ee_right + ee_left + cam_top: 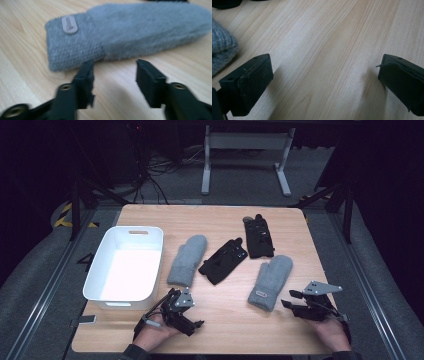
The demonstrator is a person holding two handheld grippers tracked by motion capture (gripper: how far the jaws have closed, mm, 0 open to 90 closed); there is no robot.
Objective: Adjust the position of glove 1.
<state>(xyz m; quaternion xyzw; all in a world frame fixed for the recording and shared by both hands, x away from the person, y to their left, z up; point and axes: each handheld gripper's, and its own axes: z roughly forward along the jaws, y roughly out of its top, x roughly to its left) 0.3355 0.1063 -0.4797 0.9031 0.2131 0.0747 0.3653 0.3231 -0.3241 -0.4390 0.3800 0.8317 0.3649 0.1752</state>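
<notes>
Two grey mittens and two black gloves lie on the wooden table (225, 320). My left gripper (185, 311) rests near the front edge, just below the left grey mitten (186, 260). Its jaws (324, 80) stand wide open over bare wood, with that mitten's cuff (222, 50) off to their left. My right gripper (290, 299) sits at the front right, pointing at the right grey mitten (271, 281). Its jaws (115, 66) are open and empty, a short way from the mitten's ribbed cuff (75, 47), which carries a small label (69, 24).
A white bin (100, 285) stands at the table's left side, close to my left gripper. One black glove (223, 260) lies mid-table and another (258, 236) behind it to the right. Bare wood stretches between the two grippers along the front edge.
</notes>
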